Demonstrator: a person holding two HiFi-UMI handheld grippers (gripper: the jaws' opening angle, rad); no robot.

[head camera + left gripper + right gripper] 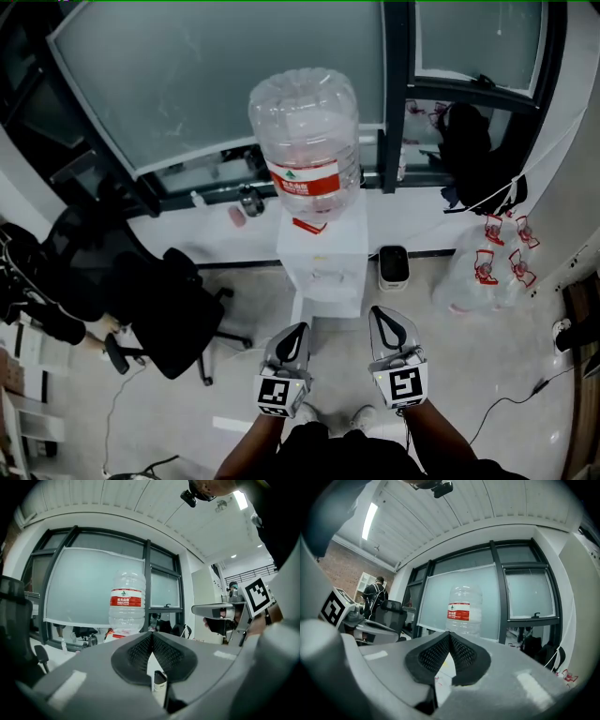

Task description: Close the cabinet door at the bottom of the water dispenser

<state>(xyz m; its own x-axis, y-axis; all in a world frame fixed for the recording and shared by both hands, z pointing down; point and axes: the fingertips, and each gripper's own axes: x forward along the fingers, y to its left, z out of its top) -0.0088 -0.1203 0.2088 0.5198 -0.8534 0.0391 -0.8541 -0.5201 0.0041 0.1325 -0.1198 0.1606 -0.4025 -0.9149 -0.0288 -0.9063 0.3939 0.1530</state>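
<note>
The white water dispenser (323,258) stands against the window wall with a clear bottle (305,131) bearing a red label on top. A narrow white panel (302,312) juts toward me at the lower left of its base; it looks like the cabinet door standing ajar, seen edge-on. My left gripper (302,327) is shut and empty, its tips just in front of that panel. The right gripper (377,310) is also shut and empty, close to the dispenser's lower right front. The bottle (126,604) (464,611) rises beyond the closed tips of the left gripper (151,634) and the right gripper (449,633).
A black office chair (159,300) stands on the floor to the left. A small white and black device (394,267) sits to the dispenser's right. Bagged empty bottles (487,267) lie further right. A dark bag (473,141) rests at the window, and a cable (525,394) crosses the floor.
</note>
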